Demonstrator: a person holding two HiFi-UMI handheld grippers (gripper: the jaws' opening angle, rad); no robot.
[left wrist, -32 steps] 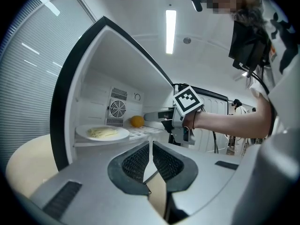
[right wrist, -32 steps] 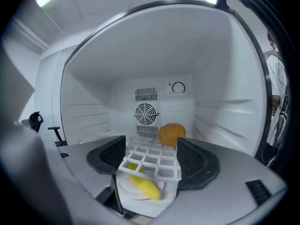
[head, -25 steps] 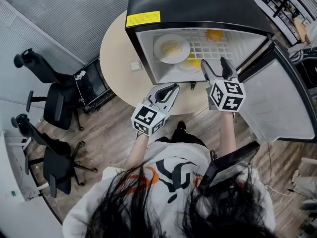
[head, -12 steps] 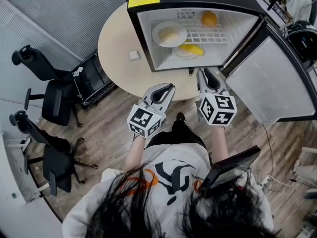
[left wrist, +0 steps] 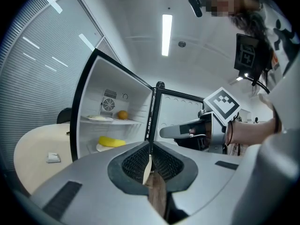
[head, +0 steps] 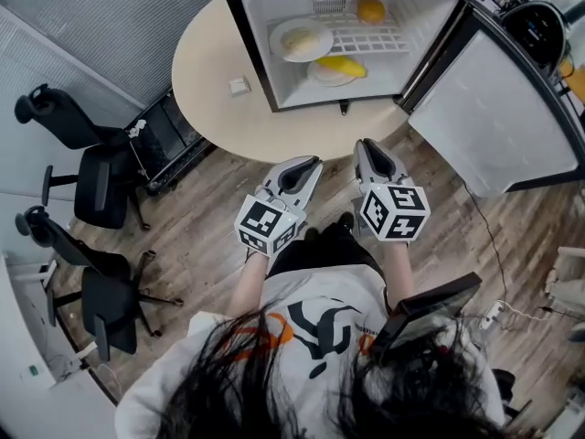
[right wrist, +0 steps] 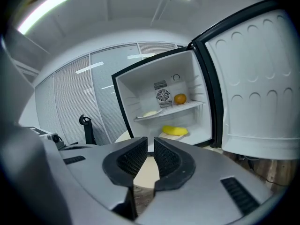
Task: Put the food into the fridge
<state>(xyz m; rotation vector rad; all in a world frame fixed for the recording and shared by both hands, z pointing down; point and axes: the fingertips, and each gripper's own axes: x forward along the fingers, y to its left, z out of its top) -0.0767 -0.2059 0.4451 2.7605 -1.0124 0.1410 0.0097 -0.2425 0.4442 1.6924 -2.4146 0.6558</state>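
Note:
The small black fridge (head: 249, 35) stands on a round table with its door (head: 494, 108) swung open to the right. Inside, a plate of pale food (head: 300, 40) and an orange (head: 370, 9) rest on the wire shelf, and a banana (head: 340, 65) lies on a plate below. Both grippers hang over the wood floor, well short of the table. My left gripper (head: 311, 163) is shut and empty. My right gripper (head: 363, 144) has just been closing its jaws; nothing is between them. The right gripper view shows the orange (right wrist: 180, 98) and banana (right wrist: 175, 131).
The beige round table (head: 206, 80) carries a small white block (head: 239, 86) left of the fridge. Two black office chairs (head: 87, 181) (head: 96, 291) stand at the left. A black cabinet sits under the table's left side. Cables lie on the floor at the right.
Both grippers have drawn back from the fridge opening toward the person. The right gripper's jaws, wide open a second ago, have closed on nothing.

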